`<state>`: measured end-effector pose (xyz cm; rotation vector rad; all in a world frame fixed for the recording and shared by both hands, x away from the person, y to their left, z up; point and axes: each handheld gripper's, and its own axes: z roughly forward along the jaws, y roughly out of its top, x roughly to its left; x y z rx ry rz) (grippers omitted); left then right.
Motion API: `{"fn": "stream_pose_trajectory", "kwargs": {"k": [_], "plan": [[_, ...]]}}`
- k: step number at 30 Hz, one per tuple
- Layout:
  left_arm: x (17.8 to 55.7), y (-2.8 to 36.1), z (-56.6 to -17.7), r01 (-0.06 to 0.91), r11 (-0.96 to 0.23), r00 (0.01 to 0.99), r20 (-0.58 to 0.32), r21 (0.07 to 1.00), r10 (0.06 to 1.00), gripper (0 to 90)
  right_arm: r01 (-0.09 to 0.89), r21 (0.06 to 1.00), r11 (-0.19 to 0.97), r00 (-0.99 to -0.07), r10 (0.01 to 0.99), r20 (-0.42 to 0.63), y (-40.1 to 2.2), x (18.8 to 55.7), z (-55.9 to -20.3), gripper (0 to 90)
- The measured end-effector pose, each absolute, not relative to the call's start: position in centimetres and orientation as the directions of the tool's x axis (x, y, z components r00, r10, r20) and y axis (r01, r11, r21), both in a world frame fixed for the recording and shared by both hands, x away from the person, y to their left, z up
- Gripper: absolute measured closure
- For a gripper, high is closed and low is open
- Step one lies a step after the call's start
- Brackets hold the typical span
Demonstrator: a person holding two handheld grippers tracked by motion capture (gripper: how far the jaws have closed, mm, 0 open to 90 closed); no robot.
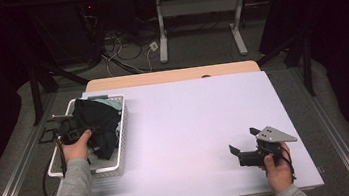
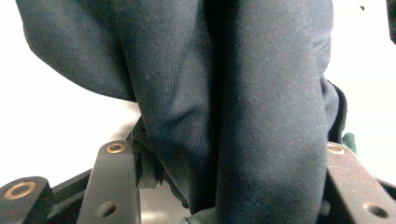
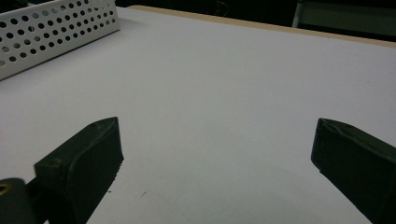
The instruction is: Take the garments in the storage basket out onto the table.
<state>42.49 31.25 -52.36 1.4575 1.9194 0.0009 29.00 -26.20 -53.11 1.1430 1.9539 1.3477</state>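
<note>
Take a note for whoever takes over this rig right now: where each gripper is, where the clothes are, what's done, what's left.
Left gripper: down in the white basket at the table's left, jaws shut on the dark garment.
Right gripper: near the table's front right, jaws wide open with nothing between them.
Clothes: the dark garment lies heaped in the basket with a pale green piece at its far end.
Done: the garment is gripped.
Left: nothing is out on the table yet; probably lift the garment out and bring the right gripper in.

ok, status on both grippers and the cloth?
Left gripper shut on dark cloth in basket. Right gripper open, idle over table. Nothing blocking.
</note>
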Motion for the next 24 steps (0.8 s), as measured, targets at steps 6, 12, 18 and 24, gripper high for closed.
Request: {"fn": "stream_pose_trajectory", "kwargs": {"k": [6, 12, 18, 24], "plan": [[42.33, 31.3, -52.28, 0.833, 0.378, -0.113, -0.543, 0.404, 0.832, 53.4, 0.358, 0.92, 0.159, -0.523, 0.851, 0.056, -26.21, 28.98, -53.09, 2.0], [42.18, 31.52, -52.29, 0.822, 0.414, -0.134, -0.573, 0.391, 0.808, 59.7, 0.357, 0.921, 0.158, -0.523, 0.85, 0.057, -26.15, 28.99, -53.12, 2.2], [42.12, 31.63, -52.21, 0.815, 0.434, -0.145, -0.591, 0.383, 0.793, 62.1, 0.353, 0.922, 0.161, -0.523, 0.85, 0.052, -26.15, 29.0, -53.16, 2.3], [42.04, 31.68, -51.9, 0.815, 0.428, -0.137, -0.587, 0.391, 0.798, 63.3, 0.357, 0.92, 0.16, -0.523, 0.851, 0.055, -26.16, 28.99, -53.13, 2.4]]}}
